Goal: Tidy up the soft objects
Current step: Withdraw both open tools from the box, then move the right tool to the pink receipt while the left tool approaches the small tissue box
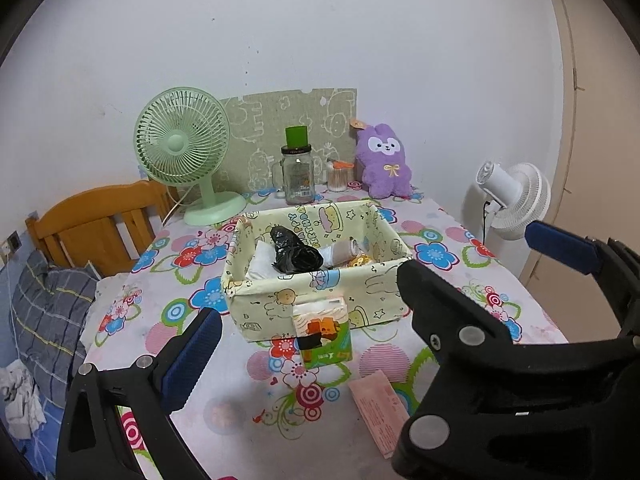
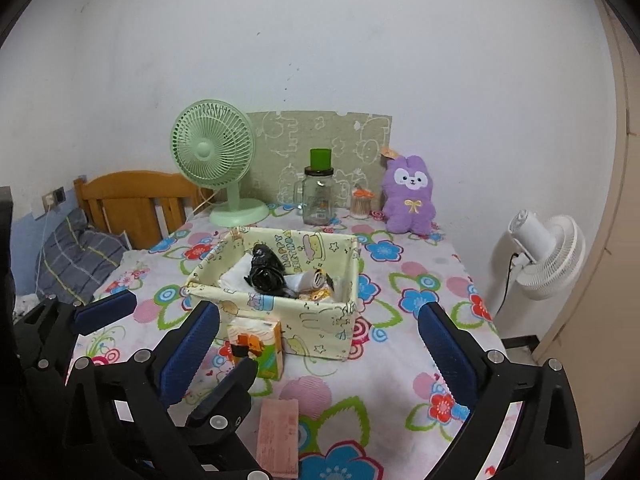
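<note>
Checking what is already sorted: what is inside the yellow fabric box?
In the fabric box: a black bag, white cloth and a pale roll. Anything beneath them is hidden.

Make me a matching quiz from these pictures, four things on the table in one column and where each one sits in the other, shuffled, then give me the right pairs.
Things
1. black plastic bag
2. tissue pack
3. purple plush toy
4. pink packet

Places
A. lying flat at the near edge of the table
B. inside the fabric storage box
C. upright at the back, against the wall
D. standing against the box's front wall

Pairs: 1-B, 2-D, 3-C, 4-A
</note>
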{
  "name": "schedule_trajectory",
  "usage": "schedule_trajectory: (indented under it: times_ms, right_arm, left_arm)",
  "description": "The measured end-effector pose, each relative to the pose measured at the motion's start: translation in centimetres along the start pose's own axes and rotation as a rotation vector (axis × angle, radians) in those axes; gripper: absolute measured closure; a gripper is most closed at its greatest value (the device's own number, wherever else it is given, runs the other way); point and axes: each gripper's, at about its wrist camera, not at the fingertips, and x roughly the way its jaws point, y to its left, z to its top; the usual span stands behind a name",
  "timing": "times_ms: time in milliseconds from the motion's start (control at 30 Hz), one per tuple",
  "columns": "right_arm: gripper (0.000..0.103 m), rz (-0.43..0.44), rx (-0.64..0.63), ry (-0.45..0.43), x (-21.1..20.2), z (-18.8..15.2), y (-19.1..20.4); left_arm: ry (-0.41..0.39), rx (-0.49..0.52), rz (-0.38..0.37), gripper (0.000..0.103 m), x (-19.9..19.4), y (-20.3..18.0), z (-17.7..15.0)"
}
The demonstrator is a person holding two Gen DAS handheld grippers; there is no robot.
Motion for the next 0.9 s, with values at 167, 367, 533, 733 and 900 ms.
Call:
schedule_trajectory:
  times_ms: [167, 367, 533, 733, 900]
  right_arm:
    - [0.002, -0.033, 0.015, -0.002, -0.8, -0.9, 0.1]
    - [0.002, -0.032, 0.016, 0.012, -1.0, -1.9, 0.2]
    - [0.002, 0.004, 0.03, 0.033, -0.9, -2.7, 0.4]
    - [0.002, -0.023, 0.049, 0.059, -0.2, -4.0, 0.7]
    - [0.002, -0.025, 0.058, 0.08, 0.7, -5.1, 0.9]
  left_arm:
    - [-0.011, -0.001, 0.009, 0.0, -0.5, -0.3, -0.8]
    - [-0.005, -0.014, 0.01, 0.0, -0.6, -0.2, -1.7]
    - [-0.004, -0.032, -0.003, 0.0, -0.7, -0.2, -2.7]
    - [0.016, -0.032, 0.016, 0.001, 0.1, -0.1, -3.8]
    - [0.035, -0.037, 0.023, 0.001, 1.0, 0.2, -4.9]
